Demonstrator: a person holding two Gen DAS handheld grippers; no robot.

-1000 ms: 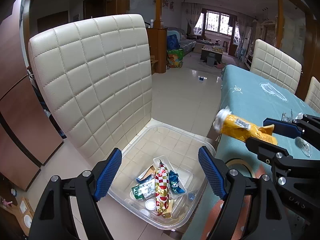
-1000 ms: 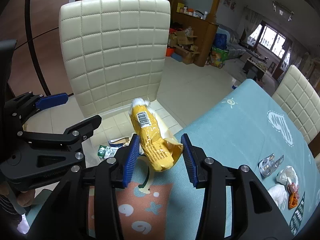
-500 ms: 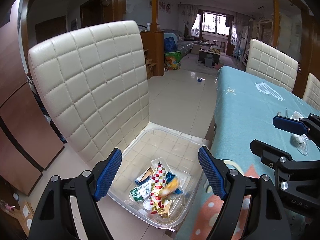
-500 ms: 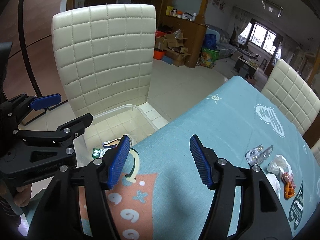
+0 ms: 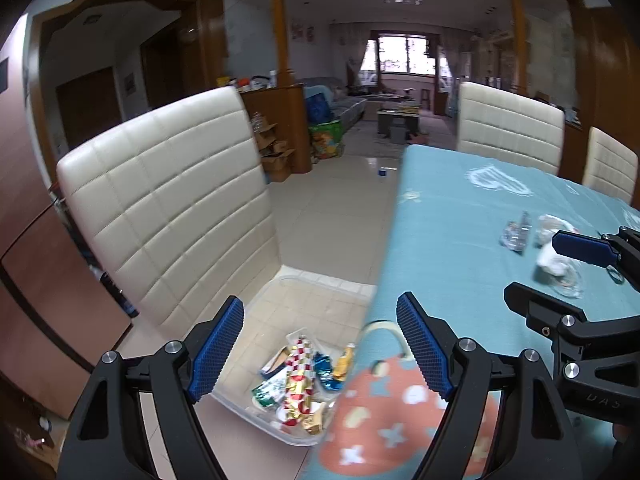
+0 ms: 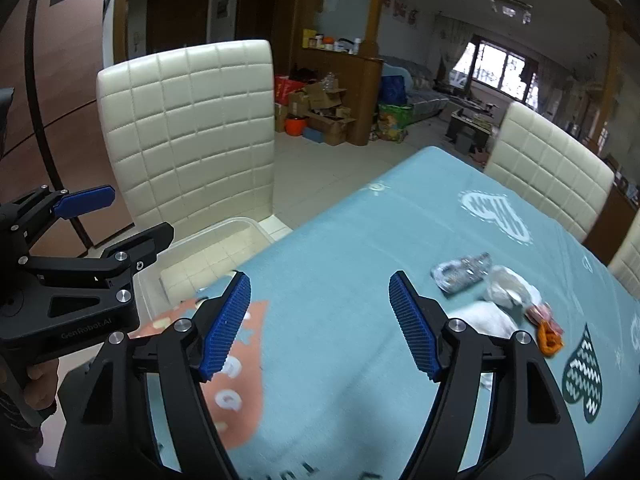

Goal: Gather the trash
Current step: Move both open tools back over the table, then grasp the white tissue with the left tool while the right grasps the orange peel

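A clear plastic bin [image 5: 256,404] stands on a cream chair seat beside the table and holds several wrappers, among them a red-and-white checked one [image 5: 298,376] and the yellow packet [image 5: 344,364]. My left gripper [image 5: 320,344] is open and empty above the bin and the table's edge. My right gripper [image 6: 320,324] is open and empty over the blue tablecloth. On the table lie a silver blister pack [image 6: 460,272], white crumpled paper [image 6: 508,288] and an orange scrap [image 6: 550,334]. The bin's rim also shows in the right wrist view [image 6: 224,228].
The cream quilted chair back [image 5: 168,200] rises behind the bin. The blue tablecloth [image 6: 360,248] has an orange patterned patch at the near corner. Two more cream chairs [image 5: 508,128] stand on the table's far side. Tiled floor lies beyond.
The right gripper opened and the yellow packet dropped into the bin. Both grippers have since swung right, towards the table and the trash on it.
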